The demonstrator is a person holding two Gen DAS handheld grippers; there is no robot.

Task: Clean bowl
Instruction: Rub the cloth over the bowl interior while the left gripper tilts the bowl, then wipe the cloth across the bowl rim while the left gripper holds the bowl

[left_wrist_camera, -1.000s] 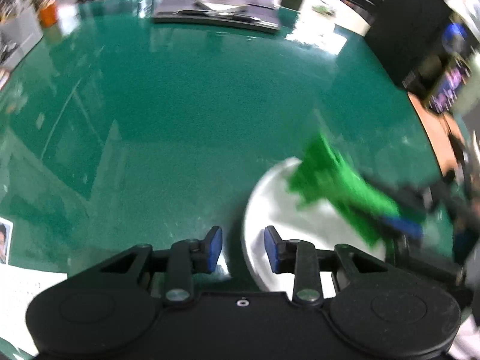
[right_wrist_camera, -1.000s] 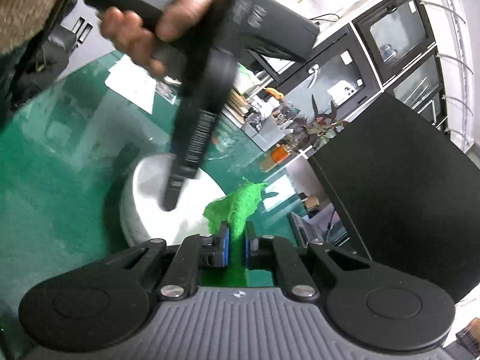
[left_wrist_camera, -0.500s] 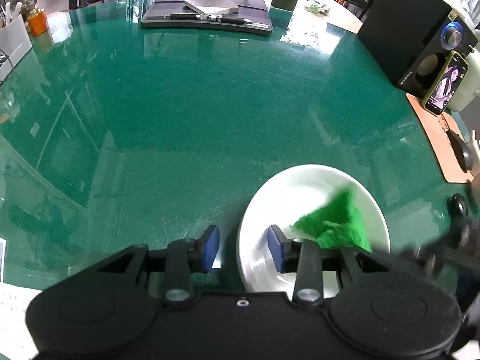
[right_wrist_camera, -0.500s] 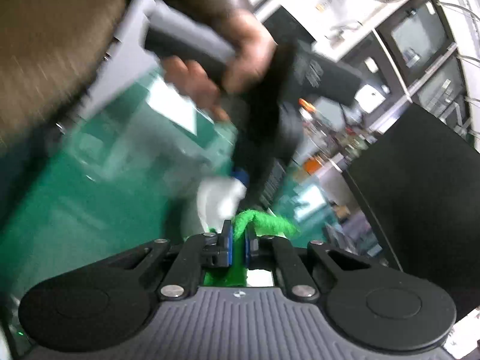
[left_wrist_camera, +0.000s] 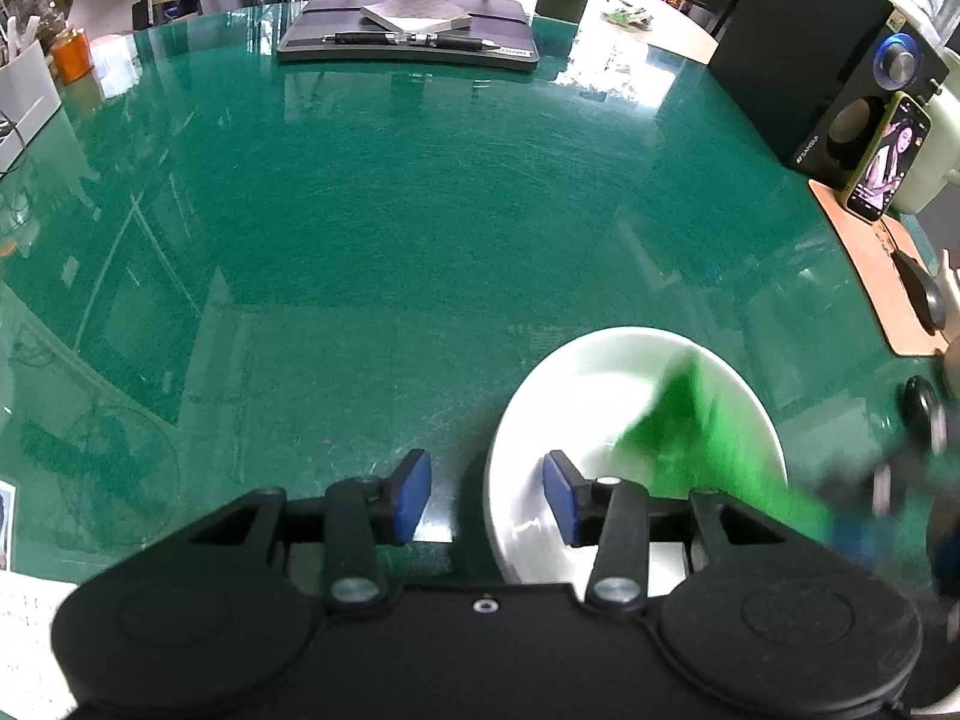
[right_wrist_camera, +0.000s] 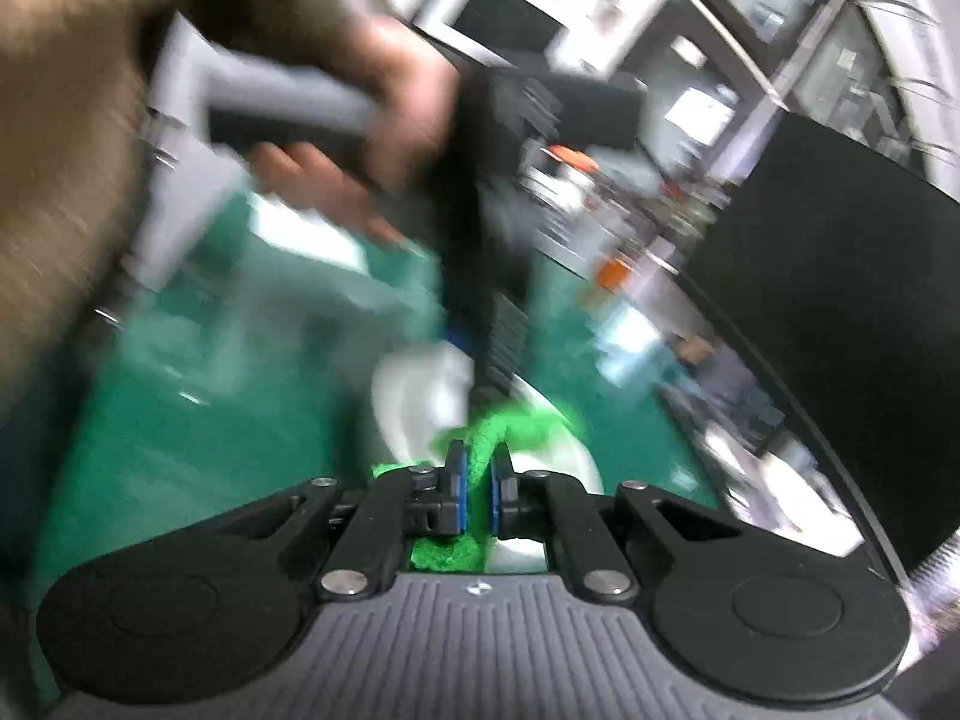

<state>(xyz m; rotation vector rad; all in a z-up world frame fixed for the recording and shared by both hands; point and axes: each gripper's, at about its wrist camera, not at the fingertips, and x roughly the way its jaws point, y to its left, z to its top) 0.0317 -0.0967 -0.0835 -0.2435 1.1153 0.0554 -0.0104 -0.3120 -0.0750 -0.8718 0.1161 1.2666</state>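
A white bowl (left_wrist_camera: 600, 408) sits on the green glass table (left_wrist_camera: 420, 228) at the lower right of the left wrist view. My left gripper (left_wrist_camera: 487, 495) straddles the bowl's left rim, one blue pad outside and one inside. Its jaws are opening and the pads stand clear of the rim. A green cloth (left_wrist_camera: 690, 438), blurred by motion, lies inside the bowl on its right side. My right gripper (right_wrist_camera: 474, 486) is shut on this green cloth (right_wrist_camera: 516, 426) over the bowl (right_wrist_camera: 420, 396). A hand (right_wrist_camera: 372, 138) holds the left gripper above it.
At the far edge a monitor stand (left_wrist_camera: 408, 42) carries a notebook and pens. A black speaker (left_wrist_camera: 840, 78), a phone (left_wrist_camera: 888, 162) and a mouse (left_wrist_camera: 918, 294) on a brown mat stand at the right. An orange container (left_wrist_camera: 72, 54) is at the far left.
The left jaws have spread wider around the bowl's rim. The green cloth came down into the bowl and swept across its right side. The right wrist view has rolled and blurred.
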